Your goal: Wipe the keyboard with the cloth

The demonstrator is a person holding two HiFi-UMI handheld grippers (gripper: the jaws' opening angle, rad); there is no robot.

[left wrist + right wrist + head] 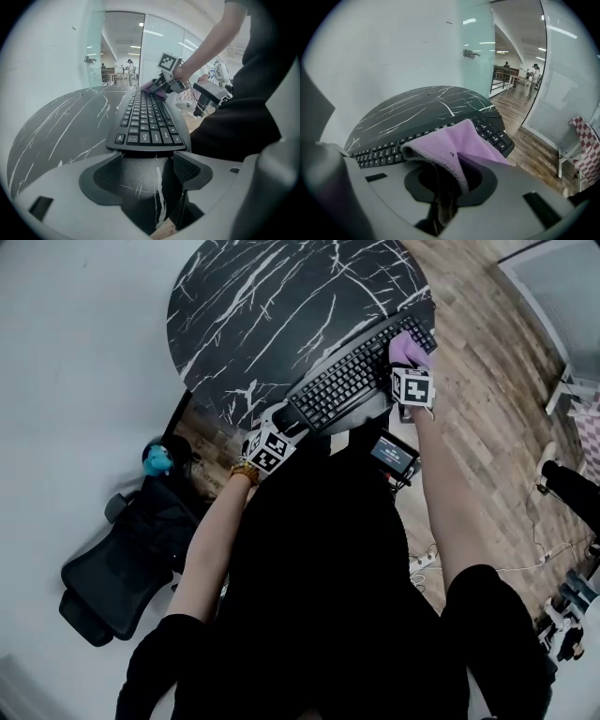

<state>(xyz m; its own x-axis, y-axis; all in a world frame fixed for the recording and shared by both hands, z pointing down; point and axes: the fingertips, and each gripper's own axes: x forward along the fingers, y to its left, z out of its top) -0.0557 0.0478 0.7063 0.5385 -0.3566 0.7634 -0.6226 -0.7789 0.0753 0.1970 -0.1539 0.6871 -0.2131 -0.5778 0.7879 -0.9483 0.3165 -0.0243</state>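
— Where the right gripper (450,180) bites, what sits in it?
— Lilac cloth (457,143). Jaws clamped on a bunched fold. The rest spills forward over the right end of the keyboard (379,152), covering keys there.
— Left gripper (147,161)?
— Jaws spread. Only dark tabletop shows between them. The keyboard's left short end sits right at the tips; contact can't be made out.
— Keyboard position?
— Flat on the round black table (262,296), marble pattern with white veins. It lies along the edge nearest the person, slanted in the head view. One gripper at each end, with the cloth at the right end under the right gripper.
— Around the table?
— Wood-plank floor (487,409) to the right. Black office chair (117,568) at lower left, with something blue on it that is too small to identify. Small lit screen (394,454) just below the keyboard, by the person's waist. Glass partition (478,47) behind the table in the right gripper view.
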